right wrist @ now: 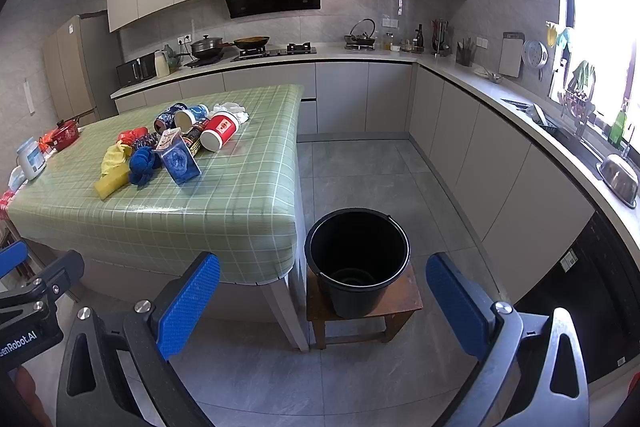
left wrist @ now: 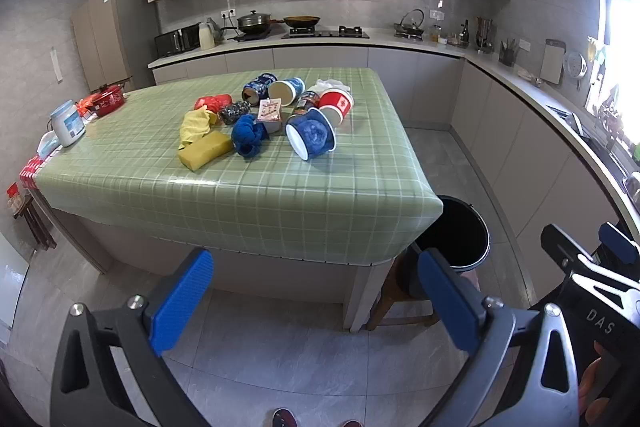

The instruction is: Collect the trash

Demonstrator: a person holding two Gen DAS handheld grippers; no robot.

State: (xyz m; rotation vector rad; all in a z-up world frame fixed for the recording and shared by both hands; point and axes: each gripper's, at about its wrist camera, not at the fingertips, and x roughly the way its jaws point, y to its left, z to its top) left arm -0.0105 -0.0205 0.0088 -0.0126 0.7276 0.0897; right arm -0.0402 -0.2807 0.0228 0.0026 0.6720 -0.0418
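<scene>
Lettering "DAS" marks the right gripper (left wrist: pixel 592 251); "enRobot.AI" marks the left gripper (left wrist: pixel 316 303). Both stand spread, empty, facing the green checked table (left wrist: pixel 240 195) and black plastic bucket (right wrist: pixel 357 259).

Both wrist views face the table (left wrist: pixel 248 195) — from well back.

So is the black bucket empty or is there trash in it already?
Empty: the right wrist view looks into the bucket and shows only its bare black bottom.
</scene>
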